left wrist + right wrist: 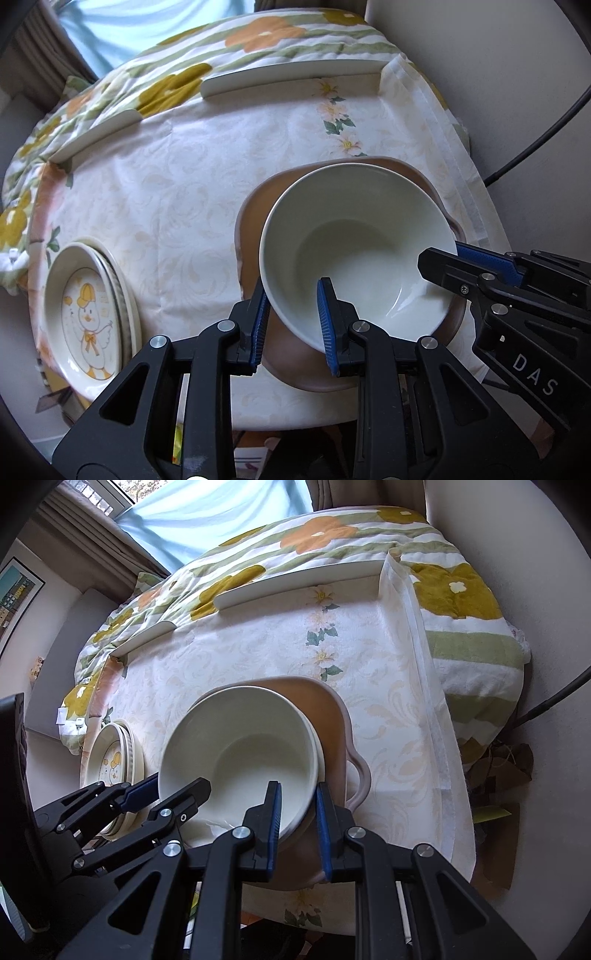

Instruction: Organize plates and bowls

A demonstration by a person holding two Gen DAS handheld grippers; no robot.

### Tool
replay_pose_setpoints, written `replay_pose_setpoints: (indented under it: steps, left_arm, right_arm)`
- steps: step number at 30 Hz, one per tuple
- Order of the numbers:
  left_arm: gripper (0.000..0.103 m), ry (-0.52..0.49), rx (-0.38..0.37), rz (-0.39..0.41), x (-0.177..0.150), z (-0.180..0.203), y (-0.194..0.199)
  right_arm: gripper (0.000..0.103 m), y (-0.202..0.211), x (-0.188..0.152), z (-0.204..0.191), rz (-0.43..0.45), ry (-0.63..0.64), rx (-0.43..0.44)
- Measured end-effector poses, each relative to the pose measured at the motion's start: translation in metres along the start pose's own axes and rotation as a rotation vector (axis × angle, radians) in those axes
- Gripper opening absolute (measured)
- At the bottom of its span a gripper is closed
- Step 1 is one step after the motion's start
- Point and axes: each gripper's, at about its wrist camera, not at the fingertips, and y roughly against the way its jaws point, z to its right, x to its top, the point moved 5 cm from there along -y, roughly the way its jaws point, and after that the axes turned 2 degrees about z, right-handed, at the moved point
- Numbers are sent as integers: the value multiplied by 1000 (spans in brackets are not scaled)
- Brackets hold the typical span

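1. a white bowl (354, 251) sits inside a brown dish (255, 210) on a table covered with a pale flowered cloth (177, 192).
2. in the left wrist view the bowl fills the middle, with the brown dish showing around it from 9 o'clock round to 6 o'clock.
3. the left gripper (291, 325) is clamped on the bowl's rim at about 7 o'clock, one blue pad outside the wall and the other inside.
4. the right gripper (298, 827) is clamped on the opposite rim of the same bowl; in its own view one pad lies inside the bowl and one outside, at about 5 o'clock of the bowl.
5. in the right wrist view a second pale rim (320, 749) shows just under the bowl at 3 o'clock; whether it is another bowl cannot be told.
6. the brown dish has a wavy handle-like edge (360, 775) at 4 o'clock of the bowl in the right wrist view.
7. a stack of plates (88, 306) lies at 9 o'clock in the left wrist view, apart from the dish; the top one has a yellow duck drawing.
8. beyond the table, at 12 o'clock, lies a quilt (332, 531) with orange and mustard flowers, and behind it a pale blue curtain (207, 513).
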Motion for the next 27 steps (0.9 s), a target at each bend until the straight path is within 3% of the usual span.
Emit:
replay_pose_setpoints:
  steps: [6,14,15,16,17,18,19,21,22,27]
  left_arm:
    - [22,20,-18,34,4,-7,15]
    - [25,29,-26,230,15,-32,86]
    - [27,20,-17,252,14,-35,93]
    - [35,8,-5,269,14,-36,99]
    - [45,-7,8,283,12,-38,104]
    - [77,-13,17,292,10,-40,107]
    - [102,-18,30,314,9,-42,111]
    - [103,-39,48,364,2,-45,121]
    - [103,-52,50,351,0,-46,121]
    - [103,-135,5,192,-16,-49,102]
  right_arm:
    - [17,17,3,0,39,-4,27]
    - [17,76,11,-8,151,73,54]
    - [28,81,11,-10,163,88,52]
    - [40,87,11,-12,177,104,49]
    - [71,93,9,-14,191,119,44]
    - [90,99,8,-16,209,133,43]
    - [91,104,6,-17,224,143,44]
    - [91,108,3,-18,225,165,31]
    - [91,110,1,-18,214,184,3]
    - [91,101,-10,-15,111,258,-103]
